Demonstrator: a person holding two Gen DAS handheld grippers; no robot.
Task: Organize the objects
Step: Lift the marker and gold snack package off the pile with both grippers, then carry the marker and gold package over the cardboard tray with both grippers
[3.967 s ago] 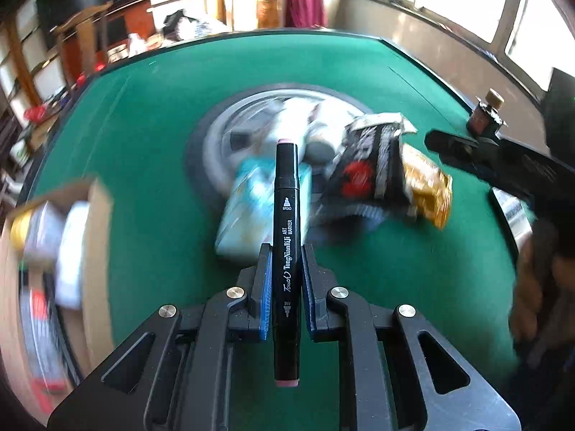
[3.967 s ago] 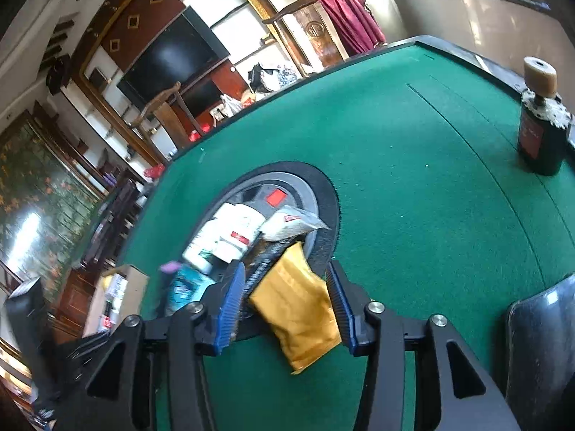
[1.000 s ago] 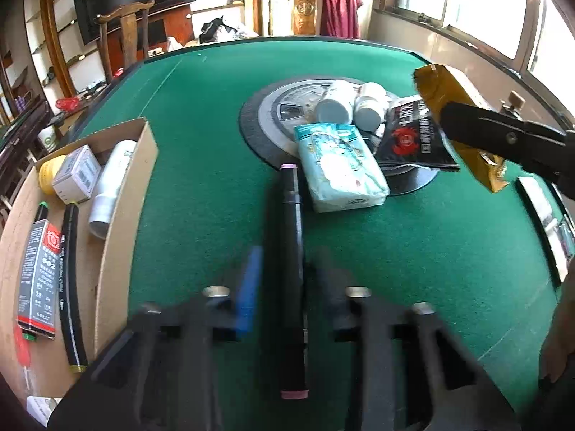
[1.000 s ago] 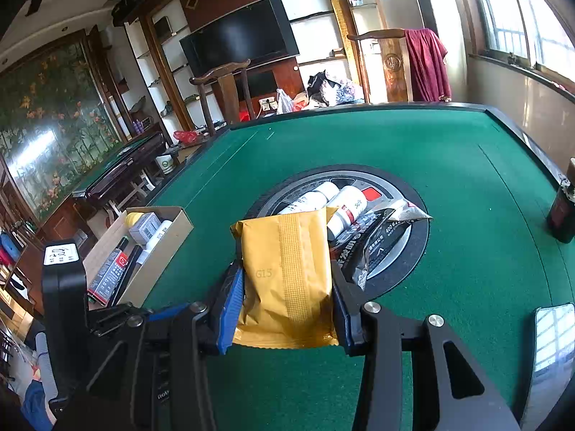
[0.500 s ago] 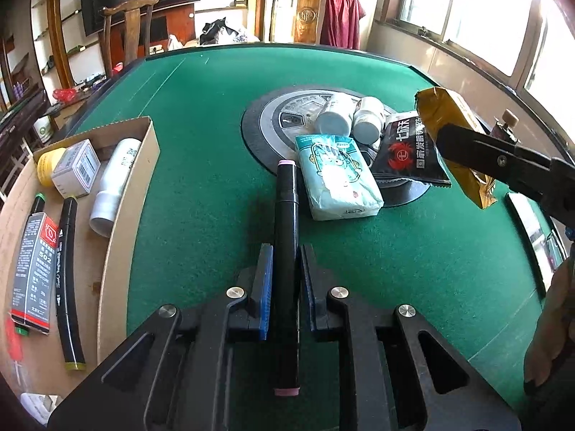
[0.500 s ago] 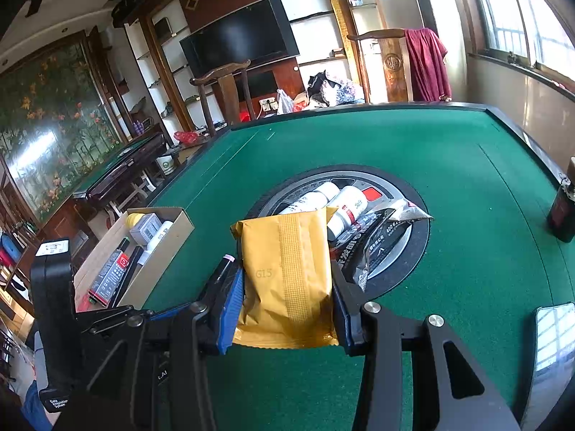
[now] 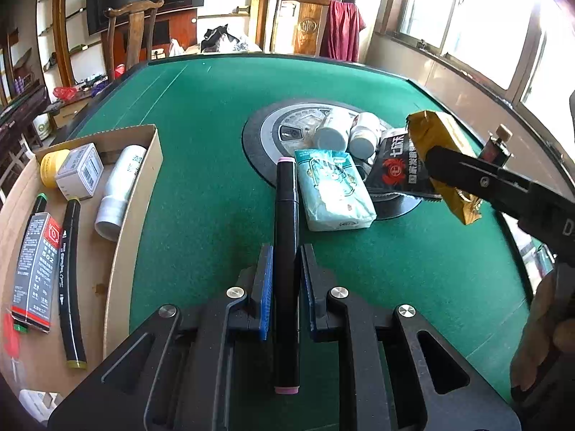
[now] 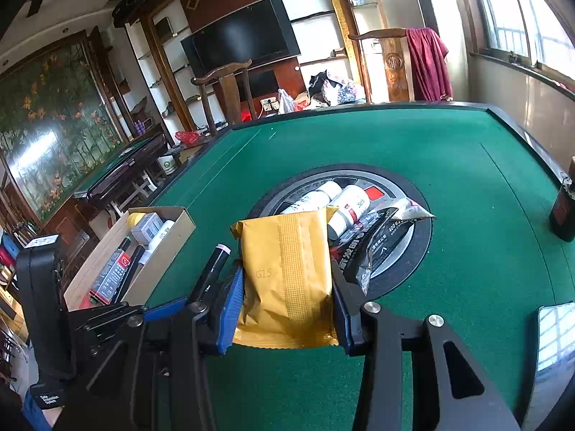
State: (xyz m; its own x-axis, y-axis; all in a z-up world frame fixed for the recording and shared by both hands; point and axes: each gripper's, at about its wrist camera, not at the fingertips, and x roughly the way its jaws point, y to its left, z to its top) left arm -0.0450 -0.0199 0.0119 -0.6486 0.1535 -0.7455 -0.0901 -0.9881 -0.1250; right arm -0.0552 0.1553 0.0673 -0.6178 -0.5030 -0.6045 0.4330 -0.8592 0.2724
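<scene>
Green felt table fills both views. Cardboard box sits at left of the left-wrist frame w/ a white bottle, small box and tubes inside. Round black-and-silver disc at centre carries white bottles, a black packet and a teal tissue pack (partly off the disc). Right gripper clamps a yellow packet, mid-frame, above the felt. Left gripper is closed tight on a black marker, lower centre, pointing fwd.

Green felt table: cardboard box left; tissue pack, black sachet near centre disc.
</scene>
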